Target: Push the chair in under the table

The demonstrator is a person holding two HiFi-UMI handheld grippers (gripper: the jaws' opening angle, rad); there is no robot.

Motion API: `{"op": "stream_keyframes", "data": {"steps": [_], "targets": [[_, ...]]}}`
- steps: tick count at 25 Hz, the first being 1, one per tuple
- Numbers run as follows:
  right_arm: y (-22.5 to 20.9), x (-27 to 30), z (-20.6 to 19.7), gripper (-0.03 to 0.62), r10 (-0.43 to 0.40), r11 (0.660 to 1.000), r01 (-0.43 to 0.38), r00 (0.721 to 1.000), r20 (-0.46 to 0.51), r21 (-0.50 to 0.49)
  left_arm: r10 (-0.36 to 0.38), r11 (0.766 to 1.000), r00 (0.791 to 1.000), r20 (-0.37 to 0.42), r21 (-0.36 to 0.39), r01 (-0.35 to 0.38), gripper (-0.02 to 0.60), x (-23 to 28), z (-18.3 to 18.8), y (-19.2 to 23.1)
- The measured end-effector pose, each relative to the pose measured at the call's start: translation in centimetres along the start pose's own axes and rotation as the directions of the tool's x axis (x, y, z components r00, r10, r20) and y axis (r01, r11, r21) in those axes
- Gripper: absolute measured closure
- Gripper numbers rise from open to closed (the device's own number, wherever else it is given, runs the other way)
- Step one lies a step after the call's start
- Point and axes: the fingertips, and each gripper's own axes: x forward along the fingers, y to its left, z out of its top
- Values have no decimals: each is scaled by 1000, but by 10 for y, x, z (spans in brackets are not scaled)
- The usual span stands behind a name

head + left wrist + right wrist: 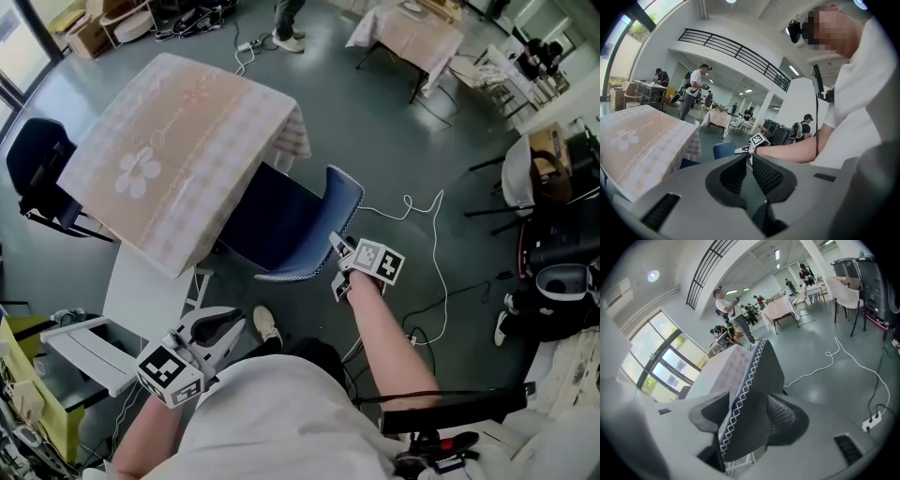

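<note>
The blue chair (pixel 277 230) stands with its seat partly under the table (pixel 178 141), which wears a pink checked cloth with a flower print. My right gripper (pixel 337 265) is at the top edge of the chair's backrest (pixel 343 199). In the right gripper view the backrest (pixel 764 371) stands between the jaws of the right gripper (pixel 745 404), which are spread wide and do not press on it. My left gripper (pixel 230 326) hangs low near my body, away from the chair. Its jaws (pixel 749 159) are together with nothing in them.
A dark chair (pixel 37 164) stands at the table's far left side. A white rack (pixel 94 352) sits by my left leg. A white cable (pixel 422 211) and a power strip (pixel 414 337) lie on the floor to the right. Another clothed table (pixel 412 33) and a white chair (pixel 520 173) stand farther off.
</note>
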Motion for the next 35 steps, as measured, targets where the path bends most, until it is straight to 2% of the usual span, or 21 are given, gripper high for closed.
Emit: {"op": "stream_keyframes", "data": {"steps": [3,6,10,13,16,20,26,30,35], "targets": [[5,-39,8,339,35,994,-33,999,21,-109,-3,1000,1000,2,19,3,535,12,1,-13],[7,-86,4,451,55,955,-48,998,14,-294,-13,999,1000,7,38,13,535,26,4,-33],[11,-151,-11,554,103,866,-103,994,-27,-489,-49,997,999,12,68,48,535,50,8,-72],[23,-195,-28,582,169,790,-176,983,-68,-587,-72,994,997,-3,83,72,537,66,4,-100],[33,-230,-46,582,208,718,-220,973,-99,-660,-84,992,996,-6,93,84,553,78,2,-127],[47,-264,-67,582,264,625,-267,957,-123,-733,-86,993,996,-22,84,88,571,83,-10,-157],[50,-310,-89,582,308,545,-298,941,-144,-784,-83,994,996,-46,70,86,571,91,-30,-196],[45,-329,-104,582,334,518,-327,928,-164,-790,-67,996,995,-68,58,71,571,94,-45,-217],[42,-347,-114,582,356,515,-348,918,-173,-783,-59,995,994,-87,73,65,571,92,-52,-236]]}}
